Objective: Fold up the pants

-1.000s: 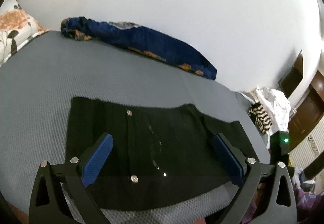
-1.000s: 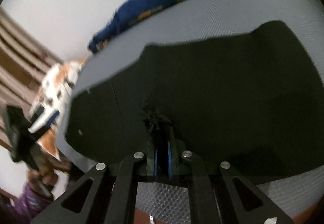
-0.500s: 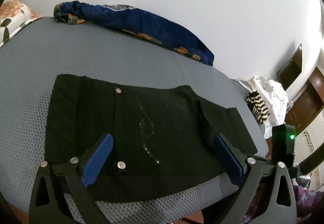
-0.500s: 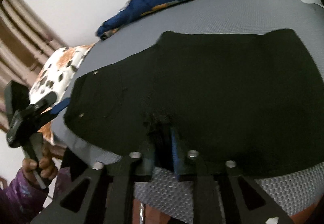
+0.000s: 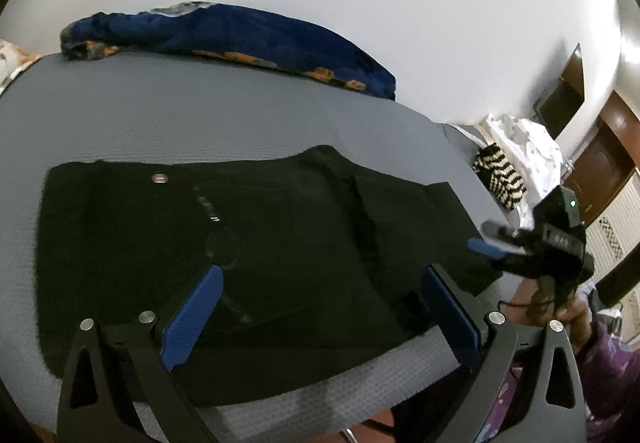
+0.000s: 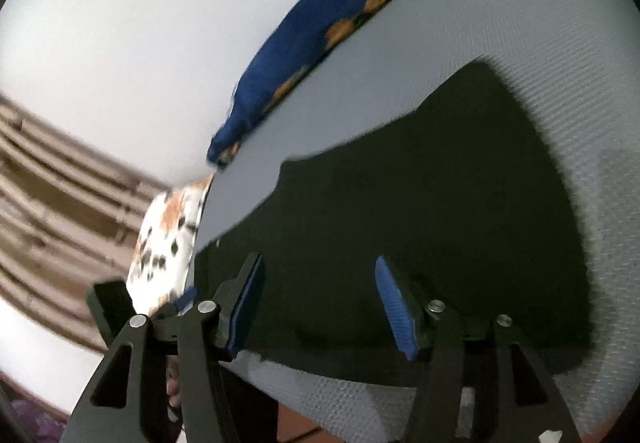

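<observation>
The black pants (image 5: 256,243) lie folded flat on the grey mesh bed surface (image 5: 200,115), with a metal button (image 5: 160,177) near the far left. My left gripper (image 5: 320,307) is open and empty, hovering over the near edge of the pants. My right gripper (image 6: 320,295) is open and empty just above the near edge of the pants (image 6: 440,223). It also shows in the left wrist view (image 5: 520,247) at the right end of the pants, held in a hand.
A dark blue blanket with orange print (image 5: 240,39) lies along the wall at the far side of the bed. A floral pillow (image 6: 168,239) sits at one end. Striped and white clothes (image 5: 504,179) lie beyond the right end. Wooden doors stand far right.
My right gripper has opened and let go of the pants edge that it pinched, and its view has tilted. My left gripper stayed open and shifted slightly; the right gripper has come into its view.
</observation>
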### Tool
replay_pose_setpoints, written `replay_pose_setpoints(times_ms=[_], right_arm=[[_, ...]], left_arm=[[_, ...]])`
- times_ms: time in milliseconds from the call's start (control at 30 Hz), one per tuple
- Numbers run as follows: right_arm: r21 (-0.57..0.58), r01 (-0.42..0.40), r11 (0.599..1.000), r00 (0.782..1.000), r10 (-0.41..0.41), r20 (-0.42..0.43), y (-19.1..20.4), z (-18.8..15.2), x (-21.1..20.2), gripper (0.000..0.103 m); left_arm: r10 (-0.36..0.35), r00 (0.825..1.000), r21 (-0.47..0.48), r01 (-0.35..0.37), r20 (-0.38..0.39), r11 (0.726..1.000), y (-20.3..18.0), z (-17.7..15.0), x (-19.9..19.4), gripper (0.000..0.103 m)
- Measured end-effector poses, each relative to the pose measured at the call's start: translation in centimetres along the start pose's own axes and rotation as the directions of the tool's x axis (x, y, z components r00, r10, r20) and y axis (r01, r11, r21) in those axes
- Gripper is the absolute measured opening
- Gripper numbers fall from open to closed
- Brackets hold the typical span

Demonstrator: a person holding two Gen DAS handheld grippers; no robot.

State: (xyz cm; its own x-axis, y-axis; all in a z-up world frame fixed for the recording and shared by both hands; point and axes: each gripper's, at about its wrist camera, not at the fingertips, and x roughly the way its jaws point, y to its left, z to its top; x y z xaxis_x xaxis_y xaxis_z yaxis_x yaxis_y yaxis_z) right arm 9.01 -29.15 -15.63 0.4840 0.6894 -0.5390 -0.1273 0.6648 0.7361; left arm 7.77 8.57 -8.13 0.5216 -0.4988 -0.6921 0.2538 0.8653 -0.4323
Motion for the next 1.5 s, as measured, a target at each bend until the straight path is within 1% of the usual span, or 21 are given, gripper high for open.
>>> replay_pose_setpoints(times_ms=[100, 200, 267, 367, 433, 533, 600, 700, 733, 800, 833, 900, 933, 1033, 1100, 1167, 1233, 1267, 1333, 1400, 1500], right_arm=[[-0.1, -0.008, 0.995, 0.997, 0.0, -0.082, 1.9, -1.7, 2.9, 0.048], [-0.319, 0.099, 0.942, 0.971, -0.162, -0.176, 3.9, -4.4, 6.2, 0.045], [-0.419, 0.126, 0.899, 0.966, -0.208, -0.156, 5.3, -4.8, 6.4, 0.043], [-0.372, 0.067, 0.926, 0.989, -0.11, -0.095, 6.4, -3.2, 4.3, 0.043], [-0.37, 0.065, 0.927, 0.995, -0.089, -0.048, 7.3, -2.3, 3.5, 0.043], [-0.41, 0.107, 0.906, 0.993, -0.121, -0.01, 9.0, -1.1, 4.5, 0.043], [-0.445, 0.163, 0.88, 0.983, -0.181, 0.002, 9.6, -0.9, 5.9, 0.043], [-0.455, 0.187, 0.871, 0.974, -0.225, -0.032, 10.1, 0.1, 10.0, 0.043], [-0.456, 0.201, 0.867, 0.967, -0.25, -0.049, 9.8, 0.0, 11.0, 0.043], [-0.476, 0.257, 0.841, 0.924, -0.359, -0.135, 8.8, -0.1, 14.4, 0.042], [-0.477, 0.284, 0.832, 0.921, -0.375, -0.107, 8.9, -0.1, 14.6, 0.04], [-0.437, 0.265, 0.859, 0.933, -0.343, -0.108, 10.0, 0.4, 13.8, 0.04], [-0.42, 0.244, 0.874, 0.947, -0.309, -0.093, 10.7, 0.5, 13.1, 0.04], [-0.42, 0.16, 0.893, 0.973, -0.215, -0.086, 13.2, -0.2, 11.6, 0.048], [-0.429, 0.134, 0.893, 0.972, -0.203, -0.117, 14.3, -1.3, 11.6, 0.054], [-0.444, 0.14, 0.885, 0.965, -0.223, -0.14, 14.8, -2.5, 11.7, 0.054], [-0.431, 0.138, 0.892, 0.961, -0.226, -0.16, 14.6, -3.6, 11.3, 0.054], [-0.416, 0.137, 0.899, 0.96, -0.224, -0.169, 14.4, -4.0, 11.1, 0.054], [-0.385, 0.143, 0.912, 0.958, -0.225, -0.176, 14.0, -4.3, 10.7, 0.054], [-0.354, 0.141, 0.924, 0.959, -0.216, -0.184, 13.2, -4.7, 11.0, 0.058], [-0.307, 0.133, 0.942, 0.961, -0.198, -0.191, 12.9, -4.2, 11.7, 0.062]], left_arm=[[0.012, 1.0, 0.015, -0.011, -0.009, 1.0, -0.8, 0.1, 1.0, 0.099], [0.056, 0.998, 0.037, -0.056, -0.017, 0.998, -0.6, 0.4, 1.0, 0.099], [0.089, 0.996, 0.032, -0.089, 0.003, 0.995, 0.2, 0.9, -0.1, 0.099], [0.132, 0.99, 0.007, -0.132, 0.041, 0.991, 2.7, 1.9, -3.1, 0.099], [0.187, 0.98, -0.005, -0.187, 0.068, 0.982, 5.3, 2.5, -5.3, 0.099], [0.273, 0.958, -0.035, -0.271, 0.085, 0.962, 9.0, 2.9, -7.7, 0.099], [0.288, 0.951, -0.061, -0.283, 0.112, 0.957, 11.6, 2.9, -9.2, 0.099], [0.342, 0.935, -0.09, -0.334, 0.096, 0.938, 15.1, 2.8, -10.1, 0.099], [0.342, 0.936, -0.108, -0.333, 0.082, 0.937, 16.3, 2.6, -10.1, 0.099], [0.282, 0.958, -0.167, -0.27, 0.052, 0.948, 18.6, 2.1, -10.0, 0.099], [0.238, 0.97, -0.192, -0.226, 0.042, 0.955, 19.3, 2.1, -9.7, 0.099], [0.109, 0.994, -0.232, -0.107, -0.003, 0.967, 20.6, 1.6, -8.7, 0.099], [0.062, 0.998, -0.233, -0.067, -0.027, 0.97, 21.1, 1.5, -8.1, 0.099], [0.036, 0.997, -0.128, -0.044, -0.063, 0.991, 21.5, 1.6, -6.3, 0.099], [-0.069, 0.992, -0.12, 0.057, -0.101, 0.991, 21.6, 1.7, -5.1, 0.099], [-0.184, 0.971, -0.084, 0.173, -0.15, 0.981, 21.3, 1.9, -3.7, 0.099], [-0.225, 0.946, -0.058, 0.218, -0.234, 0.974, 21.2, 2.0, -1.9, 0.099], [-0.241, 0.946, -0.037, 0.238, -0.218, 0.97, 21.1, 2.2, -1.8, 0.099], [-0.296, 0.927, -0.071, 0.287, -0.229, 0.955, 21.3, 2.9, -0.9, 0.099], [-0.321, 0.919, -0.1, 0.305, -0.228, 0.947, 21.3, 3.5, 0.0, 0.099], [-0.24, 0.927, -0.021, 0.244, -0.288, 0.97, 18.8, 4.2, 1.4, 0.099]])
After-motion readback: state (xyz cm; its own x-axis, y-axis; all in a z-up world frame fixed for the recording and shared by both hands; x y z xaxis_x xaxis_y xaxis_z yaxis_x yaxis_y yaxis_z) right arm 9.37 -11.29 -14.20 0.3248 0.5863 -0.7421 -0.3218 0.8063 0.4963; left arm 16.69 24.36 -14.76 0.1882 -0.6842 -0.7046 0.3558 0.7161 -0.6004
